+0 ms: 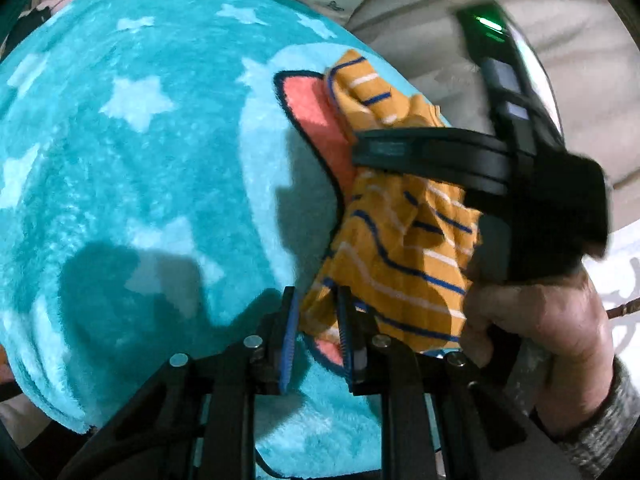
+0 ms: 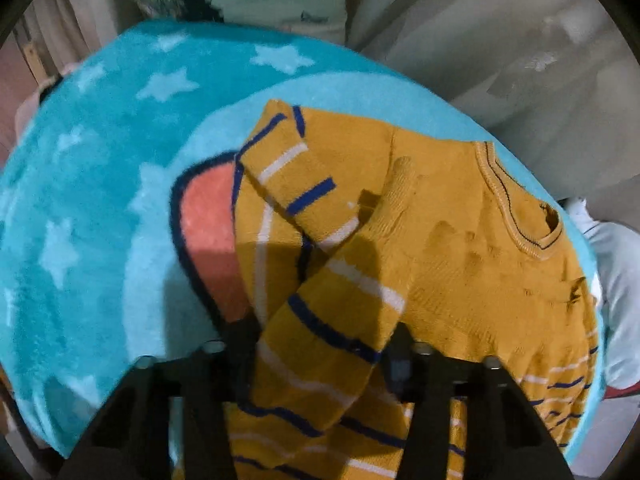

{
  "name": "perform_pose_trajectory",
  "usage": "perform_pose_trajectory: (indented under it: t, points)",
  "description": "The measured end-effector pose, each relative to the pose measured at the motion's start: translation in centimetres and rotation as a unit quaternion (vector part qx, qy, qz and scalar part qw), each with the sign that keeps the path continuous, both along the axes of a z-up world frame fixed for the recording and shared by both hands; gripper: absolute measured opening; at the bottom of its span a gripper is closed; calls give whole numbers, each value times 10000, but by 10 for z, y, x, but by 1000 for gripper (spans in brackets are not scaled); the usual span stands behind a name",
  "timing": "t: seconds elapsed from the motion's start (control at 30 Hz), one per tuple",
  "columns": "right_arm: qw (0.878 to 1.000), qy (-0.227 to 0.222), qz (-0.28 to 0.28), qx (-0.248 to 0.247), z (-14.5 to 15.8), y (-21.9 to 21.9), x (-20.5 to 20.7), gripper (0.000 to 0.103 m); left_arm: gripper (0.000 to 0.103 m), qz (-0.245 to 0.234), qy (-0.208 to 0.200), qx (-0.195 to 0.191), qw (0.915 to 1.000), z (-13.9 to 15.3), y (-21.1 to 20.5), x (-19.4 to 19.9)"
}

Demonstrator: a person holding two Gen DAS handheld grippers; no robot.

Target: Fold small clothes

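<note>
A mustard sweater (image 2: 460, 248) with blue and white stripes lies on a teal star blanket (image 2: 100, 208); its neckline points far right. One sleeve is folded over the body. The other sleeve (image 2: 320, 340) runs between my right gripper's (image 2: 320, 336) fingers, filling the gap, and the jaws are shut on it. In the left wrist view the sweater (image 1: 400, 248) is bunched at the right. My left gripper (image 1: 316, 298) is shut on the lower corner of it. The right gripper (image 1: 360, 148) reaches across the sweater from the right, carried by a person's hand (image 1: 532, 320).
The blanket (image 1: 140, 160) carries a pink ear-shaped patch (image 1: 316, 120) with a dark outline beside the sweater. White bedding (image 1: 440, 4) lies beyond the blanket's far edge. A pale cloth (image 2: 616, 264) shows at the far right of the right wrist view.
</note>
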State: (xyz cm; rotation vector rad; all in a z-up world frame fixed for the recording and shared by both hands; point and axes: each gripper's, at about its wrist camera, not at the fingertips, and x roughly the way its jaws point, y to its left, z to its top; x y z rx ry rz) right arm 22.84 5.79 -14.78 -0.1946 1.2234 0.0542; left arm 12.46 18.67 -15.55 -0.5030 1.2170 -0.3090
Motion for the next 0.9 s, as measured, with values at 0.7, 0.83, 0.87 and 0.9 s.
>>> perform_pose_trajectory:
  t: [0.7,0.83,0.87,0.9]
  points:
    - [9337,-386,-1131,3374,80,-234,-64,19,23,-966,-928,44,9910,92,-140,-24]
    - [9198,-498,-1785,3459,62,-328,-91,18,25,-851,-795,357,9926,88,-150,-37]
    - [9148,-490,-1932,3512,56,-347,-96,18,25,-825,-728,403,9931,86,-154,-37]
    - [9096,-483,-2084,3562,49,-369,-102,18,25,-812,-649,423,9937,82,-157,-38]
